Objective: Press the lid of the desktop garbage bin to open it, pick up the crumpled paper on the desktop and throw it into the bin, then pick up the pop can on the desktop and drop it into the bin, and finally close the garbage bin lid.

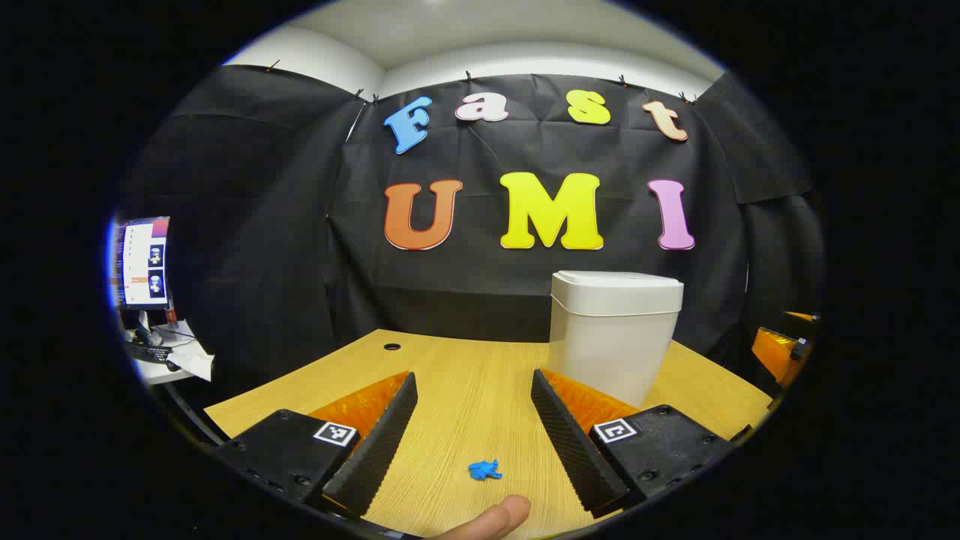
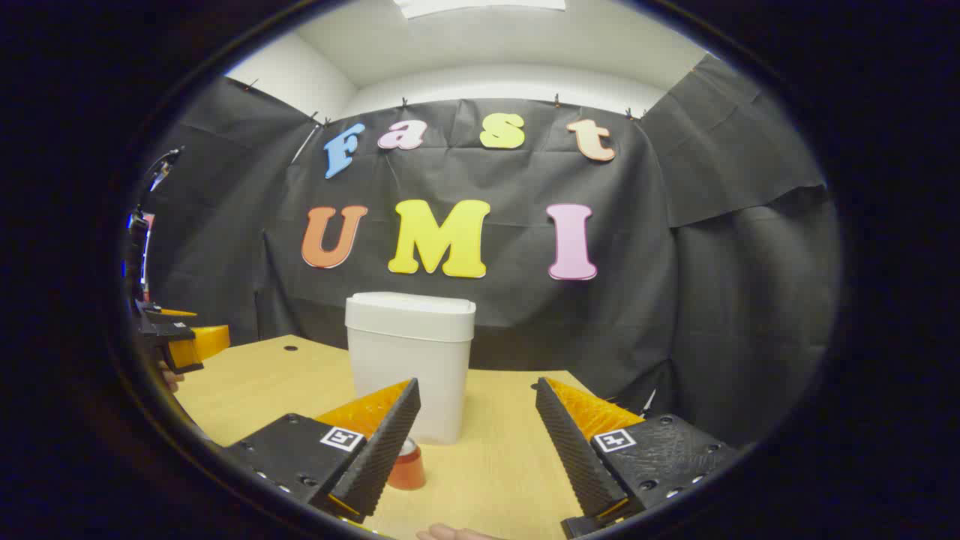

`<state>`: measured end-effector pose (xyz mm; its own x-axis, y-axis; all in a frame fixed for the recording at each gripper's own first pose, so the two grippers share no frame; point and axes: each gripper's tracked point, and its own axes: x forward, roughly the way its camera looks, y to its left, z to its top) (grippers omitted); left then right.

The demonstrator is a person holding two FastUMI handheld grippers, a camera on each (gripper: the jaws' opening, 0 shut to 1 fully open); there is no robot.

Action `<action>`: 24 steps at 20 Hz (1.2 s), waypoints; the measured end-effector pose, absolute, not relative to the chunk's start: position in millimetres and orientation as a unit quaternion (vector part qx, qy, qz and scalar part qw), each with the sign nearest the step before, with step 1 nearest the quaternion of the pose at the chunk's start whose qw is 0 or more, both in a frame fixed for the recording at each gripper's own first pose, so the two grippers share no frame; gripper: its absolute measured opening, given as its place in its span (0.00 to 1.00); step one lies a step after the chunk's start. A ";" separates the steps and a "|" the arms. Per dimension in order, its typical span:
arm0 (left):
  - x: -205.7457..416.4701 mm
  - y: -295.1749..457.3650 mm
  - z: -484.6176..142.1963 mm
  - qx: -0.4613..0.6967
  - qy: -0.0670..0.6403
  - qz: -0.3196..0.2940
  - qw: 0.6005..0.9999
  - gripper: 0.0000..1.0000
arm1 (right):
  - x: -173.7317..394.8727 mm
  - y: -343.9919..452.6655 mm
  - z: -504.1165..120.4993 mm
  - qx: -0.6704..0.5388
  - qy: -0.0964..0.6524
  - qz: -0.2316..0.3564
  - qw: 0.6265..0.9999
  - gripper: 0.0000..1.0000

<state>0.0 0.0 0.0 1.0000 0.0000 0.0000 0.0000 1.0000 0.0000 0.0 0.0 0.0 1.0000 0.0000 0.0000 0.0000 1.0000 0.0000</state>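
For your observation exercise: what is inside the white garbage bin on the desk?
Nothing inside can be seen. The garbage bin stands with its lid closed, covering the contents. The bin's opaque walls hide the inside from both gripper views.

You have a light wooden worktop [image 1: 465, 390] in front of you, with a small round hole near its far left side. On it stands the white bin [image 1: 611, 334], its lid down. A little blue crumpled paper [image 1: 485, 470] lies close to you. A red can [image 2: 407, 465] stands just before the bin.
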 end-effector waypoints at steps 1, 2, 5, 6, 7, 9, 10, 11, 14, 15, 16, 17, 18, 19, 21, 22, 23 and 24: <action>0.3 -0.1 -1.1 0.001 0.002 0.000 1.000 0.98 | -0.8 -0.3 -0.7 0.000 0.000 0.001 1.000 0.97; 1.2 1.2 -3.1 0.000 0.004 0.002 1.000 0.98 | -2.1 -0.7 -1.3 0.002 -0.001 0.002 1.000 0.98; 4.2 1.5 -9.4 -0.008 0.018 0.001 1.000 0.99 | -4.3 -3.6 -2.4 0.008 -0.002 0.003 1.000 0.97; 6.1 0.0 -13.4 -0.009 0.023 0.000 1.000 0.98 | -4.9 -3.4 -2.8 0.010 -0.001 0.005 1.000 0.95; 6.9 -0.7 -15.4 -0.011 0.026 -0.001 1.000 0.99 | -5.7 -4.2 -4.5 0.012 -0.001 0.006 1.000 0.95; 7.0 0.8 -16.4 -0.011 0.031 0.000 0.999 0.99 | -5.6 -4.9 -6.4 0.012 0.000 0.007 1.000 0.95; 7.5 1.8 -18.3 -0.010 0.031 0.000 0.999 0.99 | -6.3 -5.2 -7.2 0.012 0.001 0.007 1.000 0.98; 8.0 2.1 -17.5 -0.008 0.030 0.001 1.000 0.99 | -6.5 -4.8 -9.0 0.012 0.002 0.008 1.000 0.98; 8.3 0.5 -19.2 -0.004 0.032 -0.001 0.999 0.99 | -5.6 -5.0 -11.5 0.012 0.006 0.008 1.000 0.98; 9.2 -0.7 -20.9 -0.003 0.035 -0.002 0.999 0.99 | -5.5 -5.3 -12.6 0.012 0.006 0.008 1.000 0.98; 9.6 -2.1 -23.4 -0.002 0.037 -0.003 0.999 0.99 | -4.9 -5.9 -12.7 0.012 0.006 0.007 1.000 0.95; 9.2 -2.2 -23.6 -0.001 0.038 -0.003 0.999 0.99 | -5.3 -5.3 -13.6 0.012 0.007 0.007 1.000 0.95; 9.4 -2.8 -24.9 0.001 0.040 -0.004 0.999 0.99 | -5.2 -5.8 -13.8 0.011 0.007 0.006 1.000 0.98; 10.4 -3.9 -25.6 0.002 0.042 -0.005 0.999 0.99 | -4.1 -7.0 -14.4 0.010 0.008 0.004 1.000 0.98; 10.1 -4.9 -26.7 0.004 0.044 -0.006 0.999 0.99 | -2.6 -6.1 -13.4 0.010 0.008 0.003 1.000 0.95; 10.6 -5.4 -27.6 0.004 0.044 -0.008 0.999 0.99 | -1.4 -5.2 -12.2 0.012 0.009 0.003 1.000 0.97; 10.4 -6.2 -27.5 0.004 0.044 -0.009 0.999 0.99 | -0.2 -5.1 -12.2 0.013 0.010 0.004 1.000 0.97; 10.2 -7.6 -28.5 0.005 0.044 -0.010 0.999 0.99 | 1.1 -3.1 -9.4 0.011 0.008 0.006 1.000 0.95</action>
<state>10.2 -7.6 -28.5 0.9959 -0.0191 -0.0880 0.0199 0.9998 0.0083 1.1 -3.1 -9.4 0.9998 0.0119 -0.0160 -0.0116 0.9997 0.0220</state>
